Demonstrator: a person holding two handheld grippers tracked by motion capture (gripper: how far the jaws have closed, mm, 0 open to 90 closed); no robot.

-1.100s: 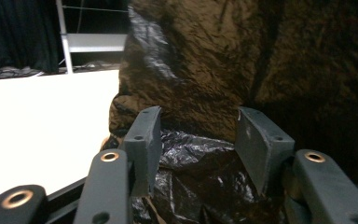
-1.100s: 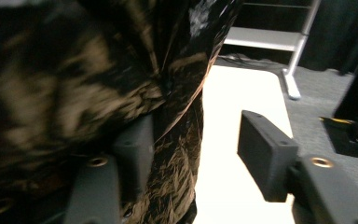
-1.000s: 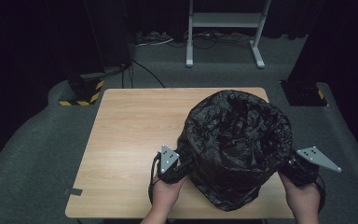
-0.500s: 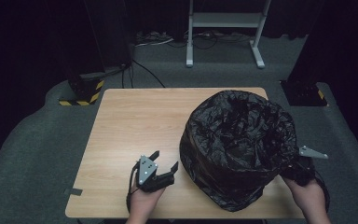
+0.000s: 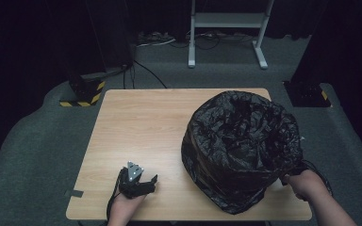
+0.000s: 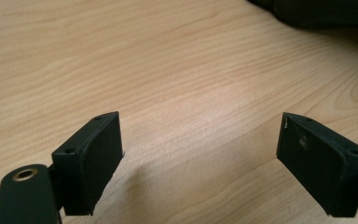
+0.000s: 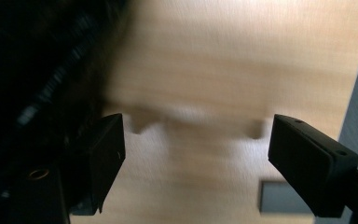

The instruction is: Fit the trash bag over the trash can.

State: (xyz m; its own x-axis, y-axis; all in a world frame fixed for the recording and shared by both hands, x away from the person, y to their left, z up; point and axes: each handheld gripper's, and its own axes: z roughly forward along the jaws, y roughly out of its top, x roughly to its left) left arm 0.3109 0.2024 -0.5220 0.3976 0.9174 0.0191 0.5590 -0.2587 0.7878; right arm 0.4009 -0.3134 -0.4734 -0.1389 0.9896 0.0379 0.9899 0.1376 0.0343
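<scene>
A large bin lined with a crumpled black plastic bag (image 5: 242, 141) stands on the right half of the wooden table (image 5: 141, 122). My left gripper (image 5: 148, 183) rests low over the table near its front edge, well left of the bag. In the left gripper view it (image 6: 200, 135) is open over bare wood, and the bag's edge (image 6: 317, 9) shows at the top right. My right hand (image 5: 306, 182) is at the bag's lower right side. In the blurred right gripper view, my right gripper (image 7: 198, 135) is open, with the black bag (image 7: 32, 70) against its left jaw.
The table's front edge (image 5: 169, 219) lies just below both hands. Grey carpet (image 5: 37, 155) surrounds the table. A white metal stand (image 5: 226, 28) and a yellow-and-black striped base (image 5: 82, 96) sit on the floor beyond.
My left gripper has pulled away from the bag's left side, moving left and toward the table's front edge. My right gripper has sunk lower beside the bag, and its grey plate is now hidden.
</scene>
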